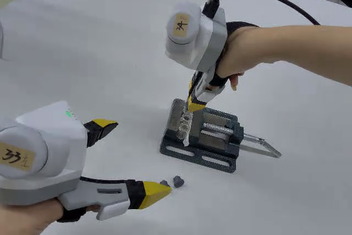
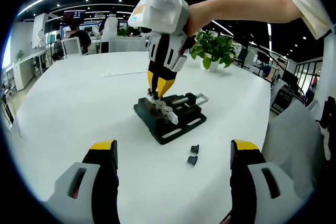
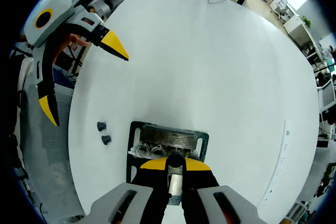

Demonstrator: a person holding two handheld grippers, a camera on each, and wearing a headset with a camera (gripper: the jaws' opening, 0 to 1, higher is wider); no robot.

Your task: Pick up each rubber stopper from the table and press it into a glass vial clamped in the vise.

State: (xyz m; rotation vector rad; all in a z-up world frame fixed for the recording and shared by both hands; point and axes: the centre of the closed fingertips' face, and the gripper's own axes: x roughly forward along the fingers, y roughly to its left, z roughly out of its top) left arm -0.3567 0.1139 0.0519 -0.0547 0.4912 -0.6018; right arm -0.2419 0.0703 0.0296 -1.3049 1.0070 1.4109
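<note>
A dark rubber stopper is sitting between the yellow tips of the right gripper, which is pinching it from both sides. In the head view the piece is too small to make out. In the right gripper view it appears to be a round dark plug.

The right gripper is pointing down over a row of glass vials. The stopper is lying over the vial at the row's three o'clock end in that view. Whether it is touching the vial's mouth cannot be told.

The vials are standing upright, clamped in the dark vise, which is resting on the white counter.

Two loose stoppers are lying close together on the counter, at about seven o'clock from the vise in the head view and apart from its base.

The left gripper is hovering at eight o'clock from the vise, its jaws spread wide and holding nothing. Its lower tip is lying just beside the loose stoppers. In the left gripper view, these stoppers are lying ahead between the two spread jaws, nearer the jaw on the three o'clock side.
</note>
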